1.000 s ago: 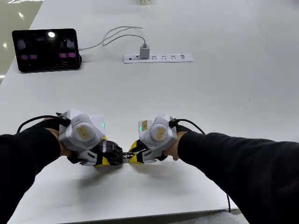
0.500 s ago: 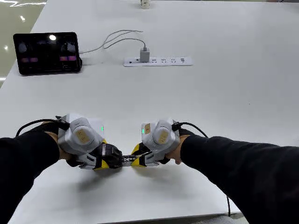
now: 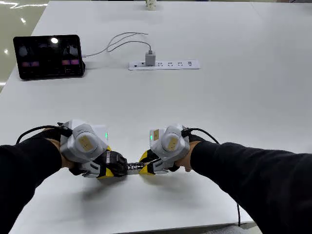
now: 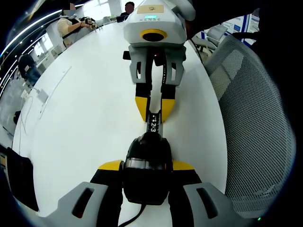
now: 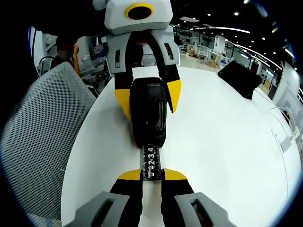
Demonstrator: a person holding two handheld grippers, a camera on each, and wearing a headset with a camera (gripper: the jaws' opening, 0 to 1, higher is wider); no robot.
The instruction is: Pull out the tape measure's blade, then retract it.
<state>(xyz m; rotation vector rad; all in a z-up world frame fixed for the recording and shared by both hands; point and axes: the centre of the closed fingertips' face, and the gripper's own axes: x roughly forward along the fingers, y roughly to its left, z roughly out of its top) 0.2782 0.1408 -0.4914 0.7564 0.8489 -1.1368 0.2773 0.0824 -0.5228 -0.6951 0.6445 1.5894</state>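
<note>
Left gripper: the left gripper (image 4: pixel 147 166) is clamped on the tape measure (image 4: pixel 147 163), with a yellow tip pressed to each flank of the black case. There's no daylight between jaw and case in its own view.
Right gripper: the right gripper (image 5: pixel 151 176) faces the left one nose to nose. Its jaws are drawn in narrow, and the yellow tips pinch the free end of the blade (image 5: pixel 151 161).
Tape measure: it sits low near the front edge of the desk (image 3: pixel 219 107), a little left of the middle, with its mouth turned toward the right gripper. Whether the case touches the desk top or hangs just over it I can't tell.
Blade: a short stretch is out, bridging the small gap between the two grippers. It runs straight and flat, and the numerals 1 to 4 read clearly in the right gripper view.
Arms: black sleeves come in from both lower corners of the head view, one hand behind each gripper.
Far left of the desk: a tablet (image 3: pixel 48 53) is propped up, its screen dark with pink patches.
Toward the far edge, mid-desk: a white power strip (image 3: pixel 164 64) lies flat, with a charger (image 3: pixel 150 57) plugged in at its left end. A white cable (image 3: pixel 117 41) loops from there toward the tablet.
Off the front edge: a grey mesh chair (image 4: pixel 255 118) stands just beside the desk.
</note>
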